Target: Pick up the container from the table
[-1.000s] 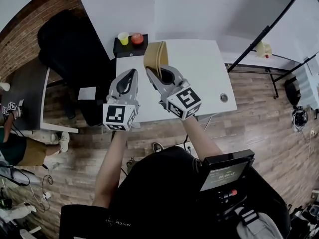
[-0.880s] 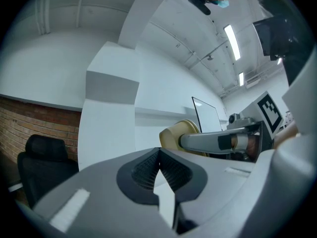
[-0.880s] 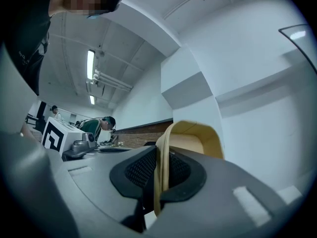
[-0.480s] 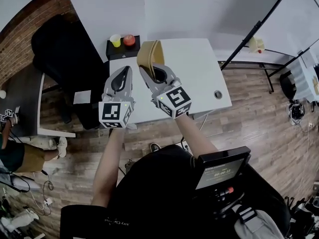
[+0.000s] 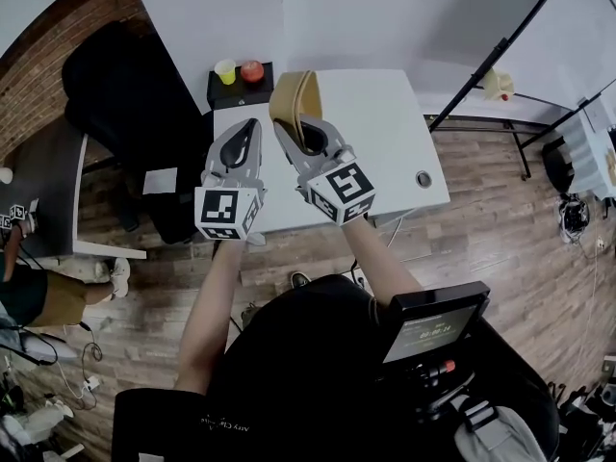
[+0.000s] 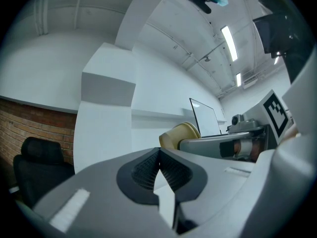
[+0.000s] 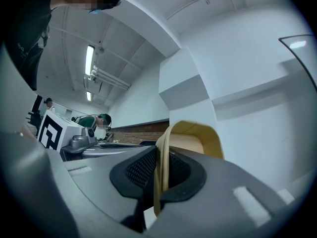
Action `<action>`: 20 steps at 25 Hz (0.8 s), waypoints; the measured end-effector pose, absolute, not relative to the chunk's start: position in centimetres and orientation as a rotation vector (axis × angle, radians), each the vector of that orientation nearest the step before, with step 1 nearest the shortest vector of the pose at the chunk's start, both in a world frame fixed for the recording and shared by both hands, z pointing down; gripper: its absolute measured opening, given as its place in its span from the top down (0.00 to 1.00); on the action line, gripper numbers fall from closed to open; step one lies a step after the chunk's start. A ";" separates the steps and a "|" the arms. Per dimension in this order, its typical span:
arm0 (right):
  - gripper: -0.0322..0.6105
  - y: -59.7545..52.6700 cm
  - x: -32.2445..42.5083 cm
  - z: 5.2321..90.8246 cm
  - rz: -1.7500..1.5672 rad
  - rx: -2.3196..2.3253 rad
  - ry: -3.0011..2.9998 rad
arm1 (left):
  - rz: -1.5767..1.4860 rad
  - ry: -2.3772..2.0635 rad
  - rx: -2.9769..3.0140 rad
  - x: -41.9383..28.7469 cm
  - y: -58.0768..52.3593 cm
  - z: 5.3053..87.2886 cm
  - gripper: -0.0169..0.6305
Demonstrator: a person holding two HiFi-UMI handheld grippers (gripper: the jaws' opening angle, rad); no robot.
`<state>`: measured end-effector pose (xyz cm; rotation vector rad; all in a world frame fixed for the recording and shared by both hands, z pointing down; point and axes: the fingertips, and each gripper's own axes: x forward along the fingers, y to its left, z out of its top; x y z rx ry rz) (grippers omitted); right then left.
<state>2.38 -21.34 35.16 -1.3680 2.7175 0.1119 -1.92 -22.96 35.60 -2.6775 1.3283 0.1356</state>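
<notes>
Cup, red fruit on black box beyond container

container in right tongs | left tongs just left of it | table below container

The head view looks steeply down from above the person onto the left gripper, the right gripper and the white table. Each gripper view sits close behind its own jaws, facing the white walls. All 3 views share the container.
</notes>
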 end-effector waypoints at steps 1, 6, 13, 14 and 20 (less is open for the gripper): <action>0.87 -21.3 2.4 35.2 0.111 -1.370 2.717 | 0.135 1.327 -2.679 -1.9 -22.9 35.6 0.98; 0.87 -21.3 2.4 35.2 0.110 -1.375 2.715 | 0.137 1.325 -2.680 -2.0 -22.9 35.6 0.98; 0.87 -21.3 2.2 35.4 0.109 -1.378 2.718 | 0.135 1.328 -2.684 -2.2 -22.9 35.8 0.98; 0.87 -21.3 2.2 35.4 0.109 -1.377 2.720 | 0.134 1.327 -2.685 -2.2 -22.9 35.9 0.98; 0.87 -21.2 2.0 35.5 0.105 -1.370 2.721 | 0.125 1.328 -2.686 -2.4 -22.8 36.2 0.98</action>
